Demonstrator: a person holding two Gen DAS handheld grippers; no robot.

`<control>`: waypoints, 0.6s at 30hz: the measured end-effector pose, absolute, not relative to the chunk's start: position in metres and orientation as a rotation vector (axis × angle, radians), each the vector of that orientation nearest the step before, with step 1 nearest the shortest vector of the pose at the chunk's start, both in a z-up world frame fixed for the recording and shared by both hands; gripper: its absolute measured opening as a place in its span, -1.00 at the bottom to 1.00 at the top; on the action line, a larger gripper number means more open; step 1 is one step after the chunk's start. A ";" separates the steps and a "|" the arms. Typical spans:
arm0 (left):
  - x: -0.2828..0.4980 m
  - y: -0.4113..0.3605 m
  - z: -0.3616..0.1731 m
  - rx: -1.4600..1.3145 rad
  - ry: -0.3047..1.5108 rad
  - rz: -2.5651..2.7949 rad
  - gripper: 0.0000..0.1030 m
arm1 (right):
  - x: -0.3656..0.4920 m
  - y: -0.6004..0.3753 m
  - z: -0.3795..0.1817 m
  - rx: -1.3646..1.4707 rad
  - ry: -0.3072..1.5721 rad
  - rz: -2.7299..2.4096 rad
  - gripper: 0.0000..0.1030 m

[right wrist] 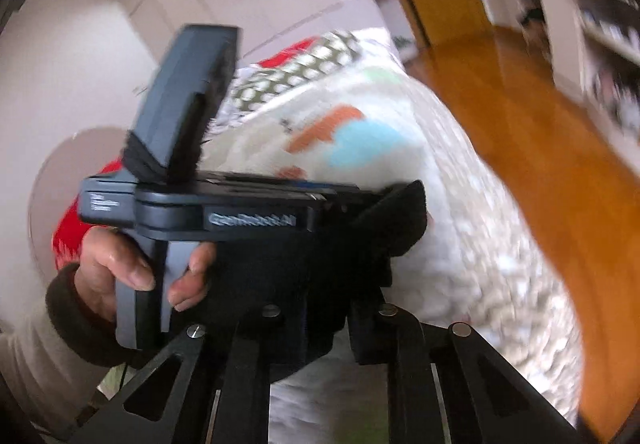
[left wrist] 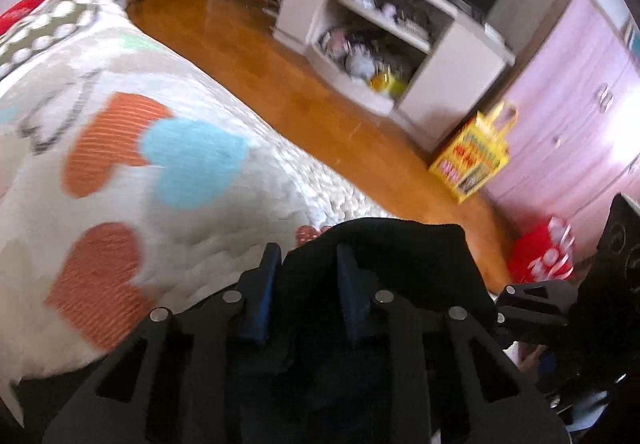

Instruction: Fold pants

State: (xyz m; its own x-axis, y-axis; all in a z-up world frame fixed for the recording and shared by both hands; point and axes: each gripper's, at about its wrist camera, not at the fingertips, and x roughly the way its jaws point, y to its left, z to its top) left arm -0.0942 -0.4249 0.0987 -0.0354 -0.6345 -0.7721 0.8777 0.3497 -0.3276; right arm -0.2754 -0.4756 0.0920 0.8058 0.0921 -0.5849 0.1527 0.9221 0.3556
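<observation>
The pants are black fabric, bunched between the blue pads of my left gripper, which is shut on them and holds them above the bed's edge. In the right wrist view the same black pants hang between the fingers of my right gripper, which is shut on them. The left gripper sits just ahead of the right one there, held by a hand. The right gripper also shows at the right edge of the left wrist view. Most of the pants are hidden below the grippers.
A bed with a white heart-patterned quilt lies left and below. Wooden floor runs beside it. A white shelf unit, a yellow bag, a pink wardrobe and a red bag stand beyond.
</observation>
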 end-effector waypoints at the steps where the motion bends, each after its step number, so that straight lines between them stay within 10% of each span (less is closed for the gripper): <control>1: -0.087 -0.407 0.111 0.252 1.022 -1.232 -0.44 | -0.272 -0.465 0.103 0.356 0.630 -0.017 -0.72; 4: -0.065 -0.351 0.139 0.169 1.025 -1.100 0.45 | -0.262 -0.424 0.129 0.240 0.606 0.074 -0.72; 10: -0.040 -0.220 0.155 0.014 1.099 -0.856 0.56 | -0.223 -0.324 0.116 0.075 0.664 0.326 -0.59; 12: -0.040 -0.184 0.149 -0.044 1.143 -0.797 0.56 | -0.208 -0.303 0.096 0.083 0.737 0.401 -0.10; 18: -0.069 -0.124 0.129 -0.164 1.220 -0.725 0.61 | -0.230 -0.314 0.106 0.174 0.718 0.529 0.19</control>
